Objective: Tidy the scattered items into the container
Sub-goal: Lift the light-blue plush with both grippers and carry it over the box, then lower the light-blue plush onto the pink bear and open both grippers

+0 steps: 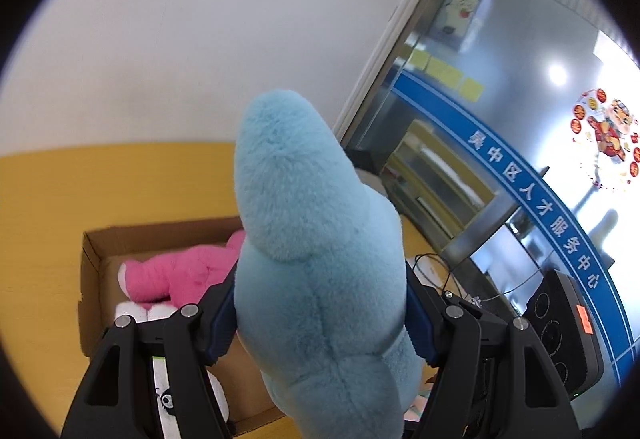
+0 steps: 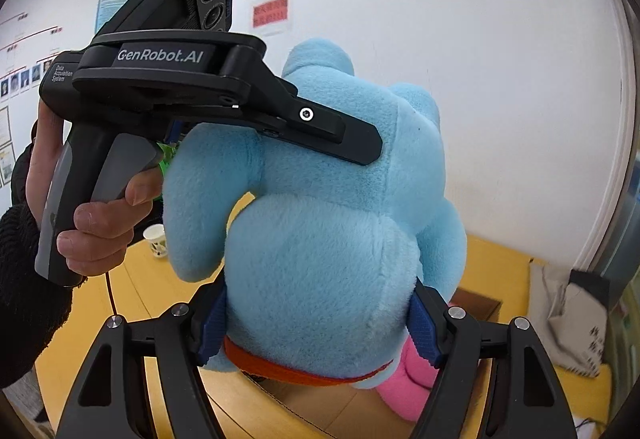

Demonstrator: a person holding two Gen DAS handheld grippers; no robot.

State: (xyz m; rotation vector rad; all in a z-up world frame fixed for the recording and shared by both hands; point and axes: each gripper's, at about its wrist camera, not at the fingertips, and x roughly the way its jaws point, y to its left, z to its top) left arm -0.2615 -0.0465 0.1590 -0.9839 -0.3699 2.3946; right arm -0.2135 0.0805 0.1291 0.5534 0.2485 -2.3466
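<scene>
The light-blue plush toy (image 1: 320, 279) is pinched between the jaws of both grippers: the left gripper (image 1: 320, 323) squeezes its body, and the right gripper (image 2: 316, 327) clamps its lower part just above an orange collar (image 2: 280, 369). Below the left jaws, an open cardboard box (image 1: 92, 271) on the yellow counter (image 1: 40, 239) holds a pink plush (image 1: 176, 275).

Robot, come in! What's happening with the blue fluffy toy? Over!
Both claws, left and right, shut on blue plush. Plush above cardboard box. Pink plush already inside. Nothing blocking.
</scene>
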